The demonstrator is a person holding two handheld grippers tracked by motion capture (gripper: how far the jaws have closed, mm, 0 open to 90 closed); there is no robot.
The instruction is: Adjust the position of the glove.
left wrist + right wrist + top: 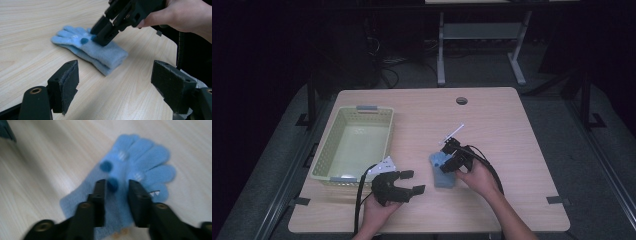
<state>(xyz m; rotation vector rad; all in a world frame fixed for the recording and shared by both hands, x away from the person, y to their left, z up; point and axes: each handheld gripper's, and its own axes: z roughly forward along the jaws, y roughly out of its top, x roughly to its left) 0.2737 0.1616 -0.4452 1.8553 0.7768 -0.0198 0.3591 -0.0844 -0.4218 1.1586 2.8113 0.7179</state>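
Your left gripper (pixel 412 182) sits nearest you at the table's (pixel 492 120) front edge, its jaws spread wide with nothing between them, only bare wood. Just past its fingertips, off toward your other hand, the light blue glove (pixel 95 51) lies flat on the tabletop. Your right gripper (pixel 116 191) is down on the glove's middle, jaws part-way apart with the pads resting on the fabric on either side of a dark blue dot (pixel 112 183), not pinching it. Beyond the left fingers, off to their far side, stands the pale green basket (pixel 324 150) with a white tag (pixel 384 164) at its near corner
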